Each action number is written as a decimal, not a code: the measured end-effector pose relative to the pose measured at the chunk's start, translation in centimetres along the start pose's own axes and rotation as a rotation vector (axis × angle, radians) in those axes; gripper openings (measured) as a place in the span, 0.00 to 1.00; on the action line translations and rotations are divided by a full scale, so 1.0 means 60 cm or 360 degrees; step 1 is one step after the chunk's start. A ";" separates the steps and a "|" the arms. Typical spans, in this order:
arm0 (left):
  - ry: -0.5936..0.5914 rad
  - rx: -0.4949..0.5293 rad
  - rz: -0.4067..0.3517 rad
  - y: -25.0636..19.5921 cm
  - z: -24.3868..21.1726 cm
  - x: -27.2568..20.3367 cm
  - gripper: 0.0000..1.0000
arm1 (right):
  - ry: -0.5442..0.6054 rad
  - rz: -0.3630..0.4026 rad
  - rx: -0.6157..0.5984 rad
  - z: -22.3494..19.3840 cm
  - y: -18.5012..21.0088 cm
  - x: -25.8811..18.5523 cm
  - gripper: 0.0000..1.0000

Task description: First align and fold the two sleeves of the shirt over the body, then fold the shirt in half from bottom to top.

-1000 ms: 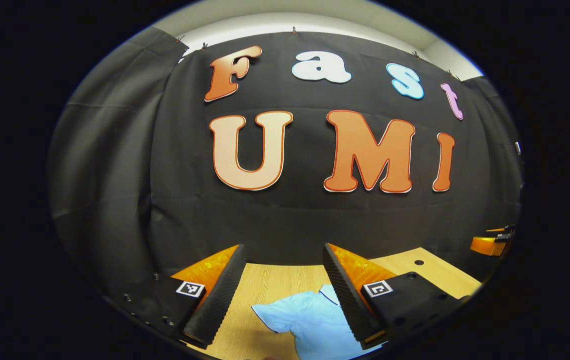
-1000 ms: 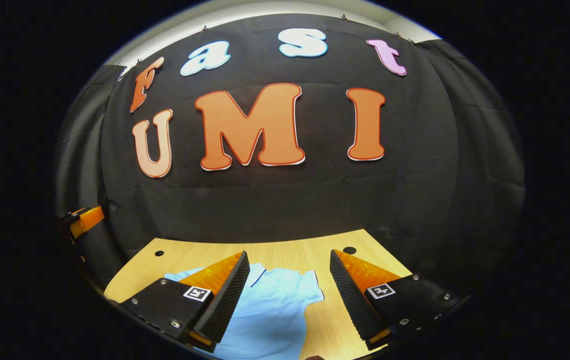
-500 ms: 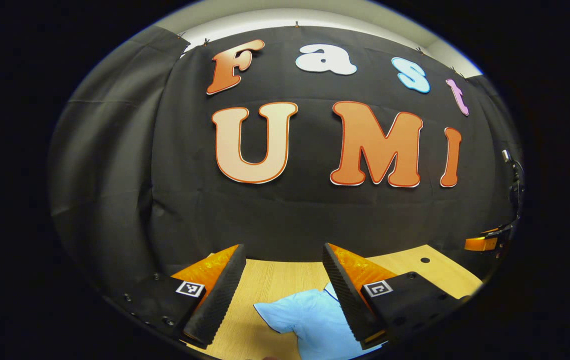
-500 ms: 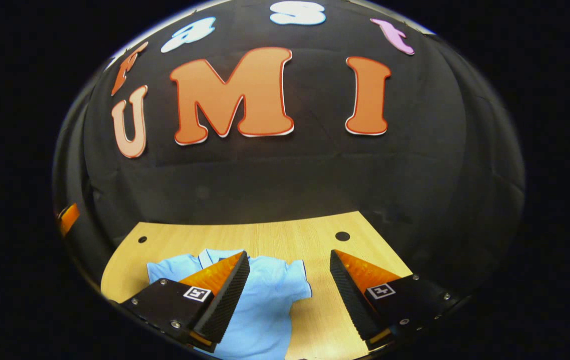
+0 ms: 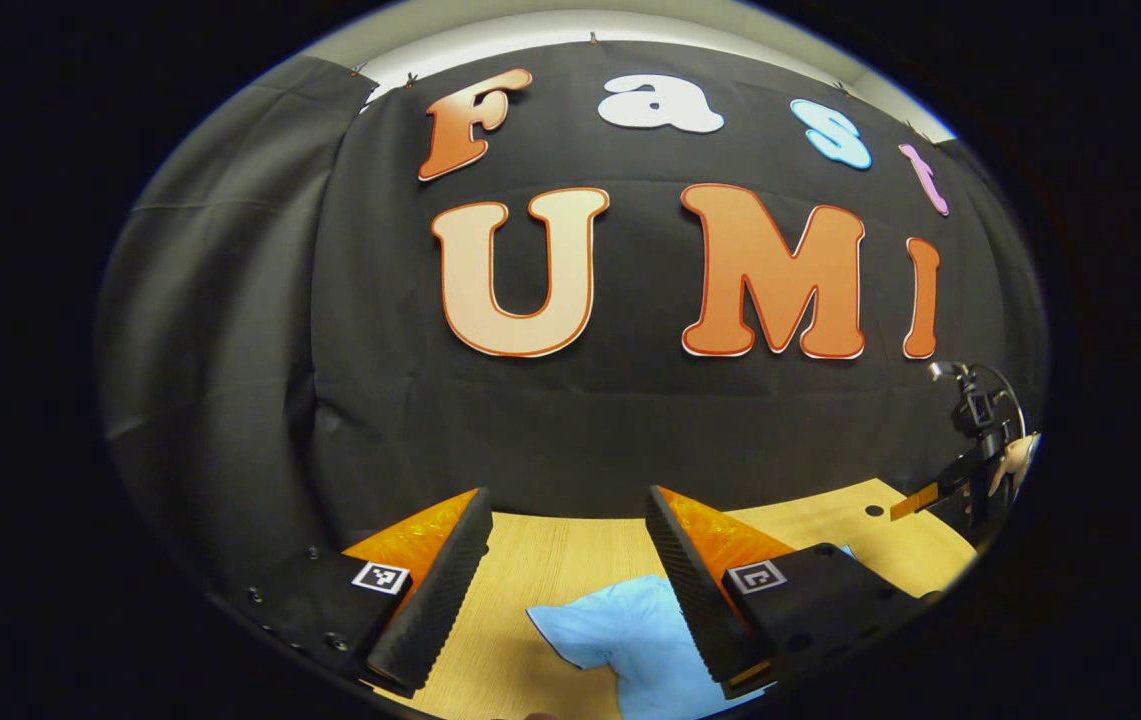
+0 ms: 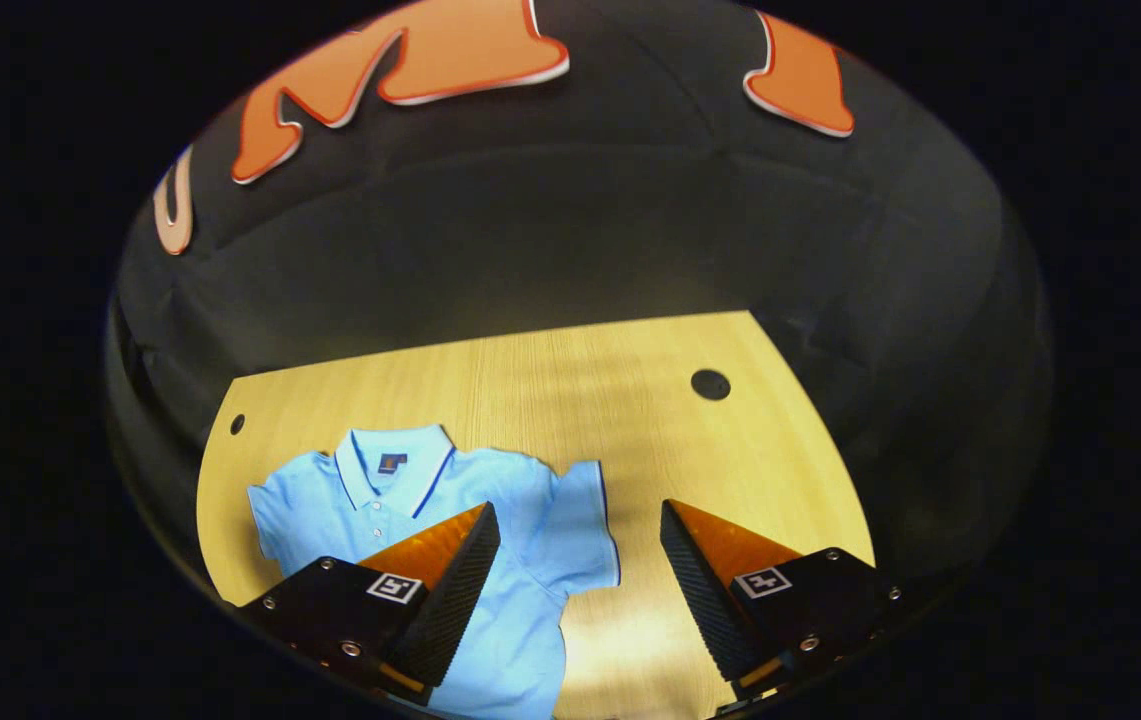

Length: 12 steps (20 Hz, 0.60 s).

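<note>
Light-blue shirt (image 6: 400,510) flat on wooden table (image 6: 580,400), lower left of right gripper view, sleeves unfolded. Right gripper (image 6: 580,520) fingers spread, empty, above it. Left gripper (image 5: 567,505) likewise spread, sleeve (image 5: 620,630) at lower centre.

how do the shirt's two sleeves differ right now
On the shirt, the right sleeve is spread flat with its cuff edge clear; the left sleeve looks narrower and partly tucked toward the table edge. Both lie unfolded, with both grippers open.
</note>
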<state>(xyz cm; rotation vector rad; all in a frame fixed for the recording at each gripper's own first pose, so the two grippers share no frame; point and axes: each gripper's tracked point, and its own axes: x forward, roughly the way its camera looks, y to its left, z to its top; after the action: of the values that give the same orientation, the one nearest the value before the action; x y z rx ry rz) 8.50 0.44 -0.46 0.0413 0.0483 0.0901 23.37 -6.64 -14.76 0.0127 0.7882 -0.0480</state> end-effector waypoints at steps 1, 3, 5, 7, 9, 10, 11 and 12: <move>0.0011 0.0000 0.0013 0.004 -0.003 0.001 1.00 | 0.0070 -0.0009 -0.0006 -0.010 -0.006 0.021 0.98; 0.0033 0.0000 0.0041 0.014 -0.010 0.004 1.00 | 0.0177 -0.0051 -0.0022 -0.033 -0.017 0.060 0.98; 0.0057 -0.0006 0.0068 0.026 -0.023 0.007 1.00 | 0.0252 -0.0069 -0.0042 -0.052 -0.020 0.090 0.98; 0.0082 -0.0020 0.0093 0.037 -0.034 0.008 1.00 | 0.0325 -0.0062 -0.0016 -0.065 -0.015 0.108 0.98; 0.0109 -0.0029 0.0113 0.045 -0.045 0.012 1.00 | 0.0379 -0.0070 -0.0022 -0.079 -0.018 0.131 0.98; 0.0120 -0.0030 0.0123 0.047 -0.050 0.012 1.00 | 0.0412 -0.0081 -0.0029 -0.087 -0.021 0.140 0.98; 0.0129 -0.0024 0.0133 0.050 -0.051 0.013 1.00 | 0.0450 -0.0091 -0.0035 -0.095 -0.024 0.148 0.98; 0.0134 -0.0014 0.0145 0.054 -0.056 0.010 1.00 | 0.0474 -0.0103 -0.0039 -0.102 -0.025 0.154 0.98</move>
<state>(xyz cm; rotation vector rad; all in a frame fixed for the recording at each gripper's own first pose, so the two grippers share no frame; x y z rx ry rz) 8.66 3.87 -3.73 0.0306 0.1301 0.1830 25.46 -8.31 -25.64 -0.0299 1.0872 -0.0995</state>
